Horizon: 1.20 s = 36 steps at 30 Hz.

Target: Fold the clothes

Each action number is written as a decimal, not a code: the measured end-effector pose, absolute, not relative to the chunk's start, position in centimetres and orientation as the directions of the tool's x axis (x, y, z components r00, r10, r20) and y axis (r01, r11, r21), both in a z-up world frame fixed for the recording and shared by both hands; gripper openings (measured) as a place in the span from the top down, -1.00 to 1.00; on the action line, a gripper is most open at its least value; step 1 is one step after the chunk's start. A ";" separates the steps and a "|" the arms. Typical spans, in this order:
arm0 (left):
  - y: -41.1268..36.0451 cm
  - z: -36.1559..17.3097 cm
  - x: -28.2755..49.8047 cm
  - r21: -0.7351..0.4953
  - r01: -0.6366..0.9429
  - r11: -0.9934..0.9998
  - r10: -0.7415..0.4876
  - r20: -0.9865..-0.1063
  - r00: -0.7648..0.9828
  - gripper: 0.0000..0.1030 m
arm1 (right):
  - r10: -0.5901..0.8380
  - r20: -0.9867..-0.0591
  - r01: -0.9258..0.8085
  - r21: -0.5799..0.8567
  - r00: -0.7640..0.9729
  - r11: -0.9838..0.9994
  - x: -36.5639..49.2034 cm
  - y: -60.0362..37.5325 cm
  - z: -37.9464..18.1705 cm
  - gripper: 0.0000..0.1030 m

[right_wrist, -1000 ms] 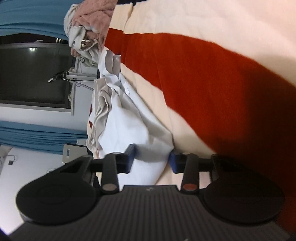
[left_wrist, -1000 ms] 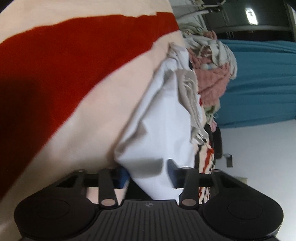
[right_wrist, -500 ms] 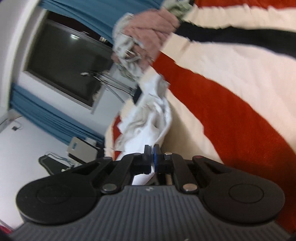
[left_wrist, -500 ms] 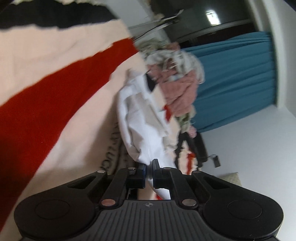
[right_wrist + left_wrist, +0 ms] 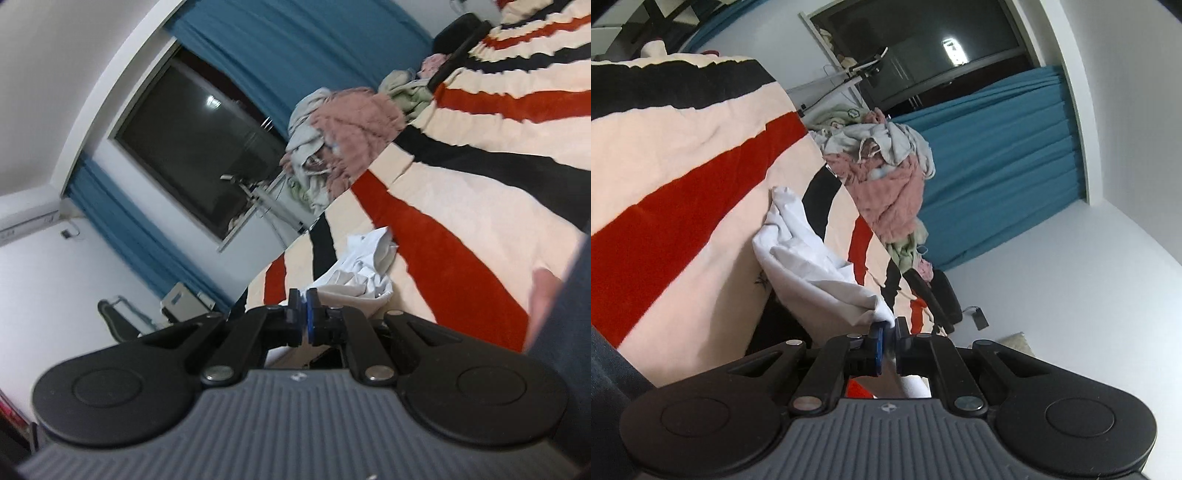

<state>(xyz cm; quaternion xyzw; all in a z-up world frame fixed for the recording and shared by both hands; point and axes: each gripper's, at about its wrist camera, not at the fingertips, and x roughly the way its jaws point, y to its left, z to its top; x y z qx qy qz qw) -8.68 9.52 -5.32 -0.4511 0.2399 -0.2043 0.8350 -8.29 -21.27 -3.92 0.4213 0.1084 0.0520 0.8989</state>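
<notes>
Pinching white garment (image 5: 812, 266): left tool (image 5: 888, 332) | right tool (image 5: 303, 306) clenched on it | sleeve (image 5: 569, 314) only in right view

Left wrist view – camera sits behind left gripper (image 5: 889, 334), looks forward along fingers, rolled so striped blanket (image 5: 665, 177) fills left side and blue curtain (image 5: 997, 155) right. Close to white garment (image 5: 812, 258) at fingertips. Right wrist view – camera behind right gripper (image 5: 303, 310), rolled opposite way: striped blanket right, dark window (image 5: 199, 147) and blue curtain left. Both views share white garment, clothes pile (image 5: 890, 177), dark window, blue curtain, striped blanket.
</notes>
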 end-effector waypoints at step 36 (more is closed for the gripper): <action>3.5 -9.0 25.8 -0.538 0.161 0.827 -0.458 -0.481 0.748 -0.58 | 0.217 -0.366 0.035 0.572 0.905 0.819 26.3 -21.4 -6.4 -0.66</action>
